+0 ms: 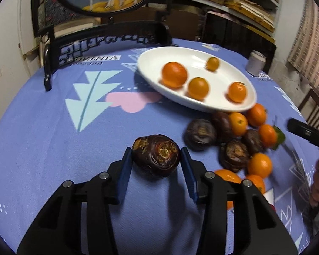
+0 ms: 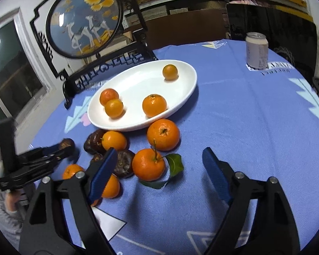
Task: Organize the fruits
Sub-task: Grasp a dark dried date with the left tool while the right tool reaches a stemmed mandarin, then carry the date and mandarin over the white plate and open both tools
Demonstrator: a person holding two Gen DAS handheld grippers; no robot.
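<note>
Left gripper [image 1: 156, 159] clamps a dark water chestnut [image 1: 156, 155] across its flat sides; right gripper [image 2: 159, 171] hangs open over a leafy mandarin [image 2: 148, 164]. Chestnut likely light, hard, smooth; grip its widest middle.

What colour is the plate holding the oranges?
White; the plate shows best in the right wrist view.

Four oranges [image 2: 154, 105] in white dish [image 2: 180, 99]; oranges, brown fruits [image 1: 200, 135] heaped beside.
</note>
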